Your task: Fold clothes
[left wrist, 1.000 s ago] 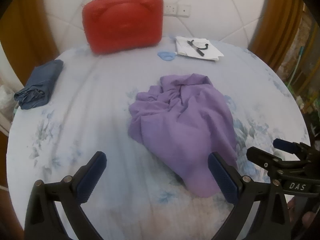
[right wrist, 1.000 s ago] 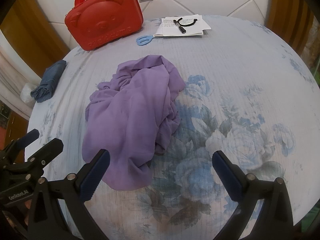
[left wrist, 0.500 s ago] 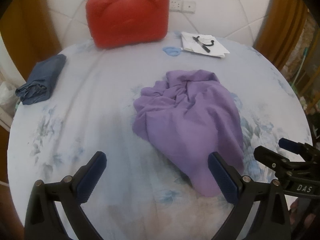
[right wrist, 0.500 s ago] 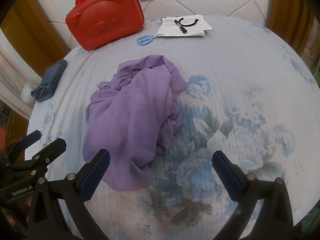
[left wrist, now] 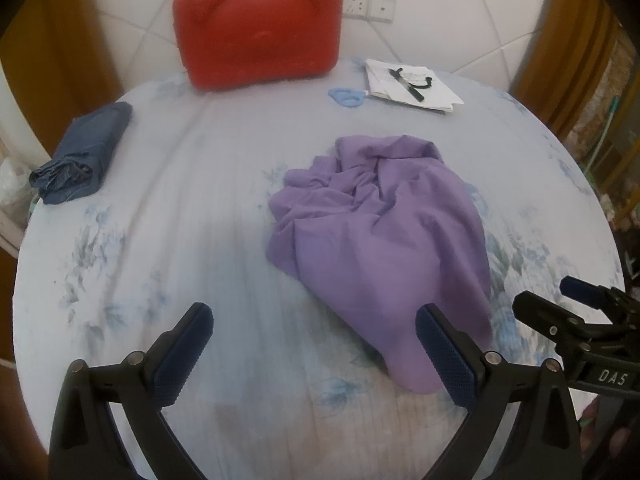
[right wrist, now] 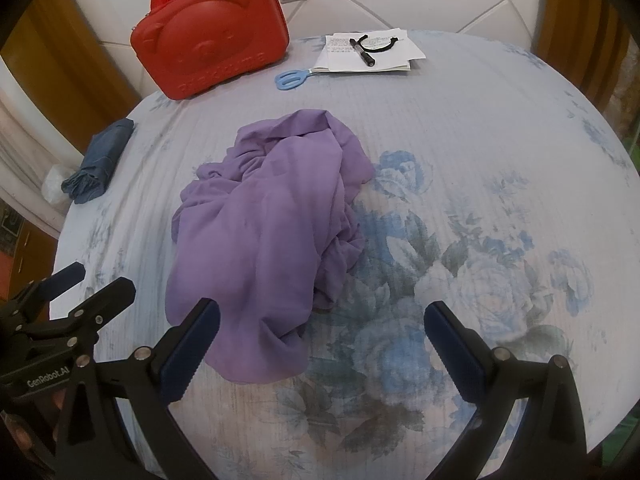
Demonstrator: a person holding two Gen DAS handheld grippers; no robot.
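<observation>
A crumpled purple garment (left wrist: 384,240) lies in a heap in the middle of the round table; it also shows in the right wrist view (right wrist: 272,236). A folded dark blue garment (left wrist: 84,152) lies at the table's left edge, also in the right wrist view (right wrist: 100,160). My left gripper (left wrist: 316,356) is open and empty, low over the near edge, its right finger next to the purple heap's near tip. My right gripper (right wrist: 324,348) is open and empty, its left finger beside the same tip. Each gripper shows at the side of the other's view.
A red bear-faced case (left wrist: 260,20) stands at the back against the wall (right wrist: 212,32). White papers with a black pen (right wrist: 368,54) and blue scissors (right wrist: 290,78) lie at the back right. The floral tablecloth (right wrist: 500,200) covers the table.
The left wrist view has shifted left and slightly down, so the scene sits further right and lower in frame. The right wrist view has barely changed. The clothes have not moved.
</observation>
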